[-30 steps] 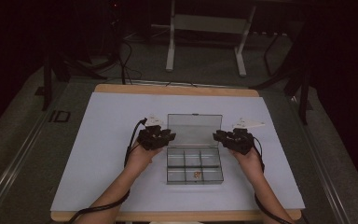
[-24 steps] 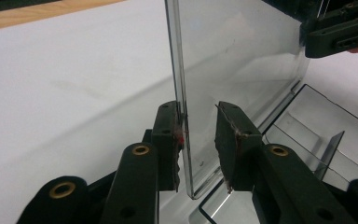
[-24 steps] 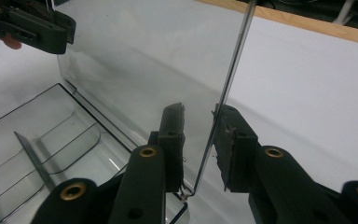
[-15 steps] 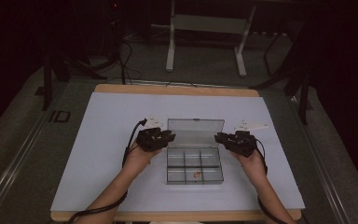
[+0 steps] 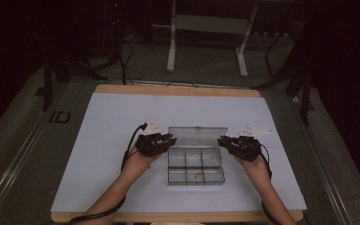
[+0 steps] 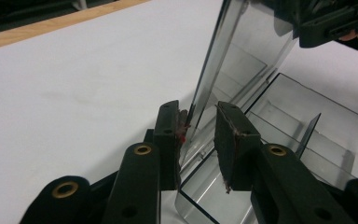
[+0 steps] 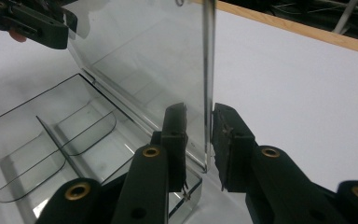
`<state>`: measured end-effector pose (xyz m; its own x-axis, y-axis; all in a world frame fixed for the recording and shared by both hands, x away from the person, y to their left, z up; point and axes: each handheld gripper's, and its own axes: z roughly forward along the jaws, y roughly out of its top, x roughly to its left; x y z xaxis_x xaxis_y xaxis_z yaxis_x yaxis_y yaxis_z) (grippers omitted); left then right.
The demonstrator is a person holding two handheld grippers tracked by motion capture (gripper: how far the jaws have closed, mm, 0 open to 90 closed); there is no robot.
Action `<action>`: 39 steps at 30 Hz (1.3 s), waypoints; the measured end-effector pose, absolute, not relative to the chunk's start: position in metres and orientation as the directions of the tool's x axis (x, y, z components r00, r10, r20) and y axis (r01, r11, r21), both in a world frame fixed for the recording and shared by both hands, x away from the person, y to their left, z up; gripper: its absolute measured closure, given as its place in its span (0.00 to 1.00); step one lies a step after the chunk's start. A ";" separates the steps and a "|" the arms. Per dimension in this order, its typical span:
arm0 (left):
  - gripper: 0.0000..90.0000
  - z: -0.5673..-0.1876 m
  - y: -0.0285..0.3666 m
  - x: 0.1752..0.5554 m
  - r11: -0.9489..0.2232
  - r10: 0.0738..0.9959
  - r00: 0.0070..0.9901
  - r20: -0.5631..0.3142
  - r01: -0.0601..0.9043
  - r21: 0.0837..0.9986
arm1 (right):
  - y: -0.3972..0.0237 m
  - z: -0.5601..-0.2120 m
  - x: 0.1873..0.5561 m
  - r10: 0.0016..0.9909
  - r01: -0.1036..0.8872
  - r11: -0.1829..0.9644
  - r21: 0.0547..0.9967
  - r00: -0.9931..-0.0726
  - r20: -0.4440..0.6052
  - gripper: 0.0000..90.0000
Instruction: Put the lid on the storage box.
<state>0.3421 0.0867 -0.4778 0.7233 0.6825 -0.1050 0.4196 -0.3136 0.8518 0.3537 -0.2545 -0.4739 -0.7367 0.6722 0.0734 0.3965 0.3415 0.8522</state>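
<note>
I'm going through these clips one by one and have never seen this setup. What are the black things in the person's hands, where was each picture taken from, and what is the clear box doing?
No robot here: a person holds hand-operated tongs, the left tongs and the right tongs. The wide picture comes from a camera above the person, looking down on a white table. The two close-ups come from small cameras riding on each pair of tongs, looking along their black jaws.

On the table sits a clear plastic box with compartments; one front compartment holds a small object, too small to identify. Its lid stands raised. In each close-up, the lid's side edge sits between the jaws with a gap showing, so neither pair is clamped on it.
</note>
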 end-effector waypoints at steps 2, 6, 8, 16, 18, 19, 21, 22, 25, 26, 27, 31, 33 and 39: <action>0.79 -0.478 0.086 0.340 -0.322 0.683 0.725 -0.092 0.412 0.852 | -0.256 -0.474 0.352 0.669 0.397 0.339 0.853 -0.739 0.077 0.84; 0.79 -0.479 0.086 0.337 -0.322 0.678 0.729 -0.090 0.404 0.856 | -0.256 -0.473 0.349 0.667 0.389 0.345 0.854 -0.742 0.068 0.84; 0.79 -0.480 0.087 0.335 -0.324 0.675 0.733 -0.088 0.401 0.857 | -0.256 -0.473 0.347 0.668 0.386 0.348 0.854 -0.741 0.062 0.84; 0.77 -0.480 0.087 0.327 -0.355 0.668 0.742 -0.051 0.378 0.855 | -0.259 -0.474 0.339 0.658 0.385 0.357 0.851 -0.750 0.063 0.84; 0.77 -0.480 0.088 0.326 -0.356 0.667 0.744 -0.049 0.376 0.855 | -0.260 -0.474 0.338 0.654 0.384 0.361 0.850 -0.754 0.063 0.84; 0.76 -0.480 0.088 0.325 -0.357 0.667 0.743 -0.049 0.376 0.855 | -0.260 -0.474 0.338 0.653 0.385 0.361 0.849 -0.754 0.064 0.84; 0.76 -0.479 0.088 0.323 -0.359 0.668 0.743 -0.044 0.374 0.855 | -0.261 -0.475 0.337 0.650 0.388 0.362 0.848 -0.757 0.069 0.84; 0.76 -0.479 0.089 0.322 -0.353 0.670 0.741 -0.054 0.382 0.854 | -0.261 -0.475 0.337 0.649 0.391 0.361 0.847 -0.757 0.073 0.84; 0.76 -0.479 0.091 0.318 -0.350 0.668 0.742 -0.059 0.383 0.855 | -0.263 -0.477 0.336 0.644 0.397 0.357 0.846 -0.760 0.085 0.84; 0.76 -0.478 0.091 0.317 -0.352 0.667 0.743 -0.056 0.381 0.855 | -0.263 -0.477 0.336 0.642 0.398 0.357 0.845 -0.762 0.087 0.84; 0.76 -0.478 0.091 0.316 -0.354 0.666 0.744 -0.053 0.378 0.855 | -0.263 -0.478 0.335 0.642 0.400 0.357 0.844 -0.762 0.089 0.85; 0.77 -0.476 0.091 0.313 -0.364 0.665 0.746 -0.040 0.370 0.855 | -0.264 -0.479 0.334 0.640 0.401 0.363 0.841 -0.763 0.088 0.85; 0.77 -0.476 0.091 0.311 -0.370 0.662 0.749 -0.034 0.366 0.854 | -0.265 -0.479 0.333 0.638 0.402 0.362 0.841 -0.765 0.090 0.85; 0.77 -0.480 0.092 0.306 -0.374 0.658 0.752 -0.041 0.374 0.848 | -0.268 -0.483 0.332 0.627 0.415 0.365 0.833 -0.772 0.109 0.81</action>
<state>0.3061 0.0918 -0.4797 0.7515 0.6584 -0.0406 0.3740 -0.3745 0.8485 0.3321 -0.2676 -0.4831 -0.7717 0.6266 0.1091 0.4145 0.3654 0.8335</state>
